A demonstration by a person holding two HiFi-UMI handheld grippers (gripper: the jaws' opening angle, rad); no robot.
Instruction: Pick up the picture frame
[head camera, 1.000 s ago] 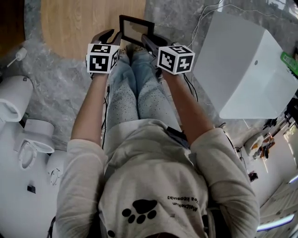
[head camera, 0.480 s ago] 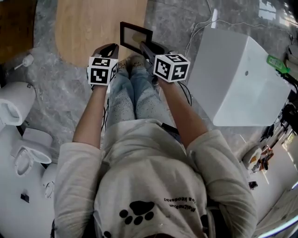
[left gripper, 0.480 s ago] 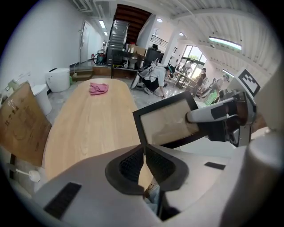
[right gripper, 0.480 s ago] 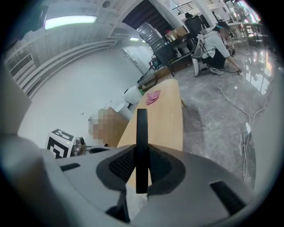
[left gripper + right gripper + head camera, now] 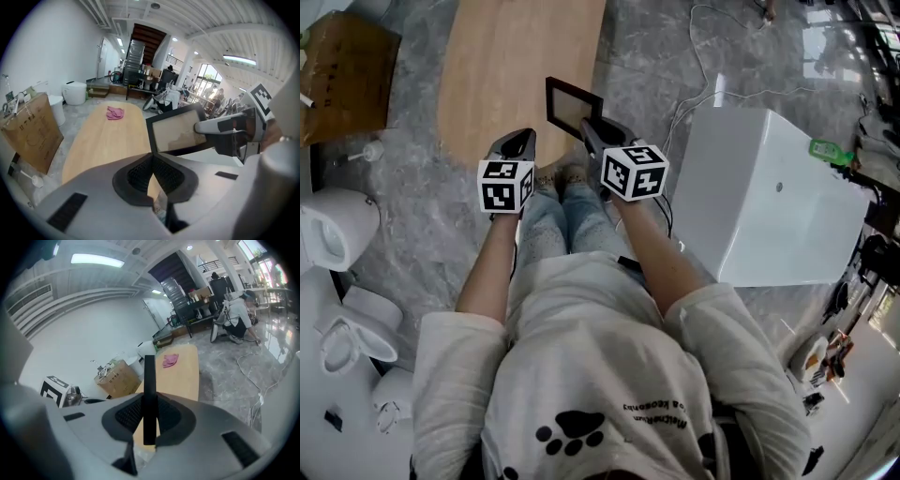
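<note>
The picture frame (image 5: 573, 105), black with a pale beige panel, hangs in the air above the end of the wooden table. My right gripper (image 5: 590, 131) is shut on the frame's lower right edge. The right gripper view shows the frame (image 5: 149, 380) edge-on as a black bar, with the pads (image 5: 125, 416) pressed on both its sides. My left gripper (image 5: 517, 142) is level with the right one, to the left of the frame and apart from it. Its jaws are shut with nothing between them (image 5: 151, 161). From there the frame (image 5: 180, 131) faces me.
A long wooden table (image 5: 520, 66) lies ahead, with a pink cloth (image 5: 115, 112) at its far end. A large white box (image 5: 769, 197) stands to the right, cables (image 5: 712, 52) trail beyond it. White toilets (image 5: 333, 225) and a cardboard box (image 5: 342, 70) are at the left.
Both grippers have risen, the right one carrying the frame up. The left gripper, open by the frame's left edge before, has shut and come away from it.
</note>
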